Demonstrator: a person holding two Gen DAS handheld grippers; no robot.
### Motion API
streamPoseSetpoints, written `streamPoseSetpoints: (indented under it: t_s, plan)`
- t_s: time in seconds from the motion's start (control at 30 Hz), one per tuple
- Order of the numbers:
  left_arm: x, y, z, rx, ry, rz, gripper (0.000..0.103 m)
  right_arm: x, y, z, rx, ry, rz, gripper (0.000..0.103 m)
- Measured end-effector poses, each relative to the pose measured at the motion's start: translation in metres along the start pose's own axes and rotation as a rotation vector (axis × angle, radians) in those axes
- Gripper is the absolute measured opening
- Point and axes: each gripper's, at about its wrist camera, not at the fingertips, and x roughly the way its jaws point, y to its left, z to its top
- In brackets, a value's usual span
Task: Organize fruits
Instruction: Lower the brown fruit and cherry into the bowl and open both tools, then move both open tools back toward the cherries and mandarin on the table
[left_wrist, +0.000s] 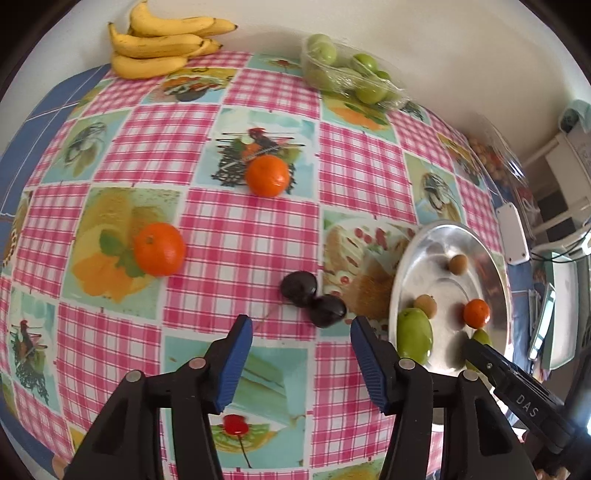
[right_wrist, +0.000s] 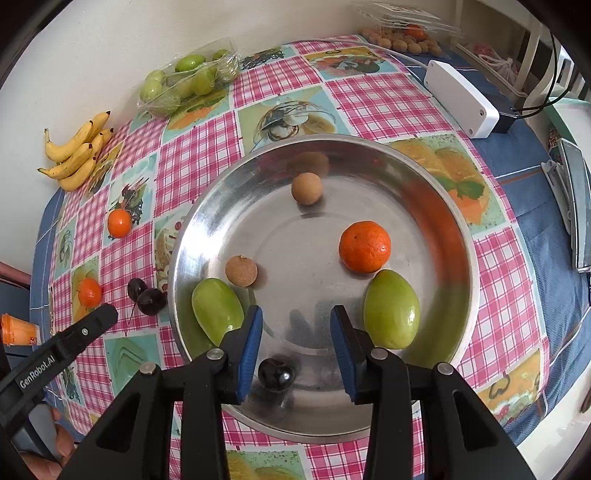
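Observation:
Over the steel plate (right_wrist: 470, 236), my right gripper (right_wrist: 296, 314) is open. A dark cherry (right_wrist: 276, 373) lies on the plate between its fingers, close to the left pad. The plate also holds a mandarin (right_wrist: 364, 246), two green fruits (right_wrist: 218, 310) (right_wrist: 391, 309) and two brown round fruits (right_wrist: 306, 188) (right_wrist: 241, 270). My left gripper (left_wrist: 301, 325) is open over the checked cloth, left of the plate (left_wrist: 402, 266). Two joined dark cherries (left_wrist: 299, 288) (left_wrist: 328, 311) lie just beyond its fingertips. Two mandarins (left_wrist: 267, 175) (left_wrist: 159, 248) sit farther out on the cloth.
A banana bunch (left_wrist: 162, 40) and a wrapped pack of green fruits (left_wrist: 351, 74) lie along the far wall. A white box (right_wrist: 460, 98) with a cable and a clear box of brown fruits (right_wrist: 402, 37) stand right of the plate. An orange cup (right_wrist: 16, 328) is at the left edge.

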Motion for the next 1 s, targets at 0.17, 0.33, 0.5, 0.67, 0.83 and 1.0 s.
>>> streamPoseSetpoints:
  t_s: [0.17,0.33,0.5,0.67,0.83,1.0]
  plan:
    - [0.0025,0.0034,-0.0013,-0.001,0.011,0.037,0.085,0.0011,0.0026,0.0008,-0.001,-0.005,0.009,0.069]
    - [0.0074,0.0006,-0.0020,0.015,0.017,0.060,0.094,0.0044,0.0041,0.0008,-0.002,0.000,0.019,0.077]
    - [0.0075,0.0015,-0.0013,0.022,0.006,0.072,0.103,0.0048,0.0044,0.0006,-0.001,0.000,0.026,0.078]
    - [0.0097,0.0031,-0.0010,0.019,0.011,0.077,0.103,0.0054,0.0044,0.0005,0.004,0.000,0.032,0.088]
    - [0.0088,0.0027,-0.0014,0.028,-0.005,0.087,0.103,0.0047,0.0032,0.0005,0.011,-0.009,0.035,0.089]
    - [0.0069,0.0031,-0.0011,0.039,-0.030,0.094,0.103,0.0045,0.0054,-0.0005,-0.004,-0.021,0.051,0.097]
